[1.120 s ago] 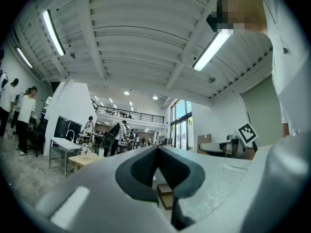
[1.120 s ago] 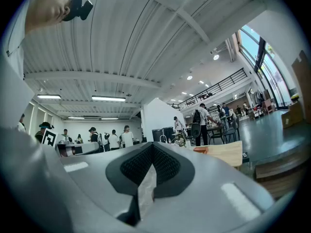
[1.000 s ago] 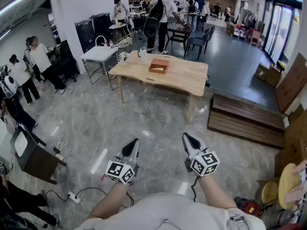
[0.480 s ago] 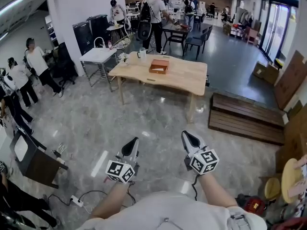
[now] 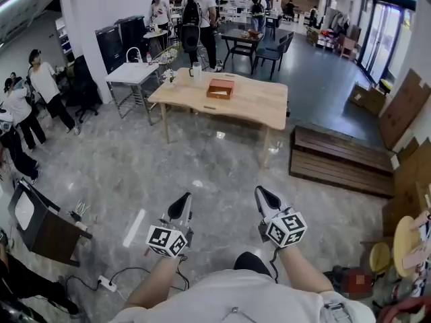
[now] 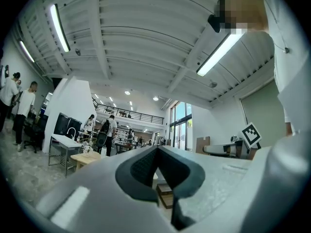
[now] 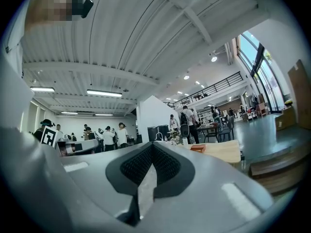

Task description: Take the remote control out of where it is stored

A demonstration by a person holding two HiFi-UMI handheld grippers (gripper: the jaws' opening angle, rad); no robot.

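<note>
Left claw (image 5: 183, 204) and right claw (image 5: 264, 195) are held clenched and empty, well short of the wooden worktop (image 5: 259, 106); no remote control is seen, so the wooden box (image 5: 219, 88) on it might be wrongly searched.

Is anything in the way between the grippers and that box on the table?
Nothing visible: only floor lies between the left gripper, right gripper and the table holding the box. No remote shows.
</note>
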